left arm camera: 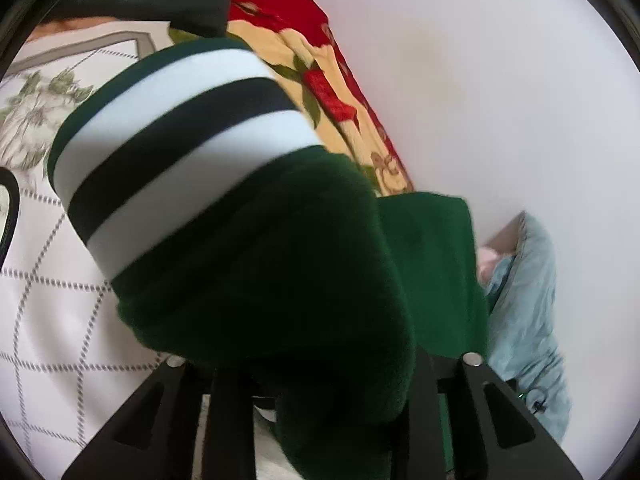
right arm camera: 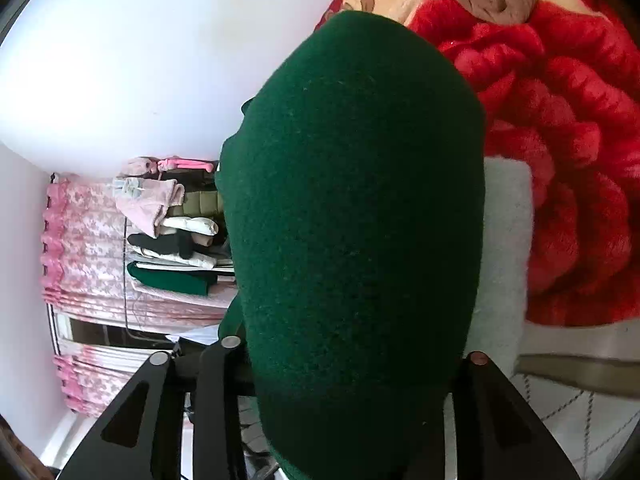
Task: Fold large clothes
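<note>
the white wall (left arm camera: 500,80) fills much of both views. a white bed sheet with a grey grid pattern (left arm camera: 48,300) lies at the left of the left wrist view. a red fluffy blanket (right arm camera: 560,140) is bunched at the right of the right wrist view, close behind the dark green garment (right arm camera: 352,200), which is lifted in the air and covers the middle of both views. its cuff with white and black stripes (left arm camera: 180,136) shows in the left wrist view. a stack of folded clothes (right arm camera: 176,236) lies on a pink cloth far behind. the left hand-held gripper (left arm camera: 320,364) is clenched on the green cloth. the right hand-held gripper (right arm camera: 352,356) also grasps it, the cloth draped over its fingers.
</note>
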`<state>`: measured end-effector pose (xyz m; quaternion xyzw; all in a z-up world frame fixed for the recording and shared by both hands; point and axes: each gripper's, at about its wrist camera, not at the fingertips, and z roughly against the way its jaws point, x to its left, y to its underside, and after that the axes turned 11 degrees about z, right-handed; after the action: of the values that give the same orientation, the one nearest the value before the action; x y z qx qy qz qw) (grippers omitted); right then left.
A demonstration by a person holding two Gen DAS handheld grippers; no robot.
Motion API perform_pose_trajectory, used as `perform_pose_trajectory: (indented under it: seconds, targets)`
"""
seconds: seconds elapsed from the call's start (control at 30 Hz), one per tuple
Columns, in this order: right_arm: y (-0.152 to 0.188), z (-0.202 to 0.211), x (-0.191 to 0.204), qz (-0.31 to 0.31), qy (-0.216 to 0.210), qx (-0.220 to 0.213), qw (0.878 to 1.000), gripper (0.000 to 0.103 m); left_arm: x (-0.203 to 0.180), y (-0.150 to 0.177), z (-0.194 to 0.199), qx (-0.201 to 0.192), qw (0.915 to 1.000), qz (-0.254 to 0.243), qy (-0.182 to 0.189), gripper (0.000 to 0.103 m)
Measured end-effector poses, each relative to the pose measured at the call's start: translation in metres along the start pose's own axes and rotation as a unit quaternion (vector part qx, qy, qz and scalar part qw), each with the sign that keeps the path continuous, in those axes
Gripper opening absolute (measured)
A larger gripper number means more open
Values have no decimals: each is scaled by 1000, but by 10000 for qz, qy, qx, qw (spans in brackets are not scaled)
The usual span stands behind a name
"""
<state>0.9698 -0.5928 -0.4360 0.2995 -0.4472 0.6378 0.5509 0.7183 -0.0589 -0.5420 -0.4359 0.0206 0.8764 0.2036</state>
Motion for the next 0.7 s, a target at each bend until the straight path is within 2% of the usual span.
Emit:
perform_pose_trajectory:
  seconds: [0.03,0.1,0.17,0.2,0.23,0.27,0.3,0.33,0.37,0.43,0.47,0.5,0.53,0.57,0.63,0.67,0.7]
  targets:
    - [0,-1,1,-30,8,48,10000,48,0,-1,1,74,9999,-66,-100,33]
    - [3,-3,5,-16,287,219,9993,58,2,-6,5,245,9994,-1,-263,38]
    - [13,-7,24,92,644,390,9971,64,1,-17,6,344,9981,114,-496,52]
    - [13,-4,33,166,902,415,9949,68,-3,-33,-3,329,9974,87,-637,55]
    - [13,-1,47,316,1211,451,9911,72,-3,-31,8,311,9971,18,-700,59]
    - [15,-1,65,447,1499,454,9866,75,-5,-30,12,305,9963,-95,-802,69]
    - [18,-1,79,572,1792,472,9810,82,-12,-27,16,289,9947,-270,-950,78]
    - [24,0,94,802,2235,455,9703,86,-11,-24,23,199,9916,-492,-1180,99]
    - [31,3,105,942,2511,408,9625,87,-24,-18,23,114,9876,-728,-1386,103]
    - [46,8,129,1164,3142,335,9416,88,-34,-14,39,45,9797,-1137,-1649,103]
    - [55,9,145,1311,3481,269,9279,88,-41,-7,49,-65,9718,-1429,-1873,103]
    - [68,14,154,1507,3865,222,9096,88,-49,1,56,-185,9642,-1702,-2026,103]
    - [79,18,166,1655,4258,156,8894,88,-40,10,72,-277,9547,-1998,-2189,103]
    - [94,19,182,1785,4607,64,8694,88,-48,18,83,-377,9432,-2323,-2345,103]
    - [120,25,194,1842,4976,-52,8476,88,-61,29,102,-642,9182,-2894,-2627,103]
    - [132,27,211,1849,5123,-133,8386,88,-72,42,117,-762,9026,-3223,-2749,103]
    - [149,27,217,1821,5263,-202,8303,88,-78,42,124,-861,8941,-3400,-2787,103]
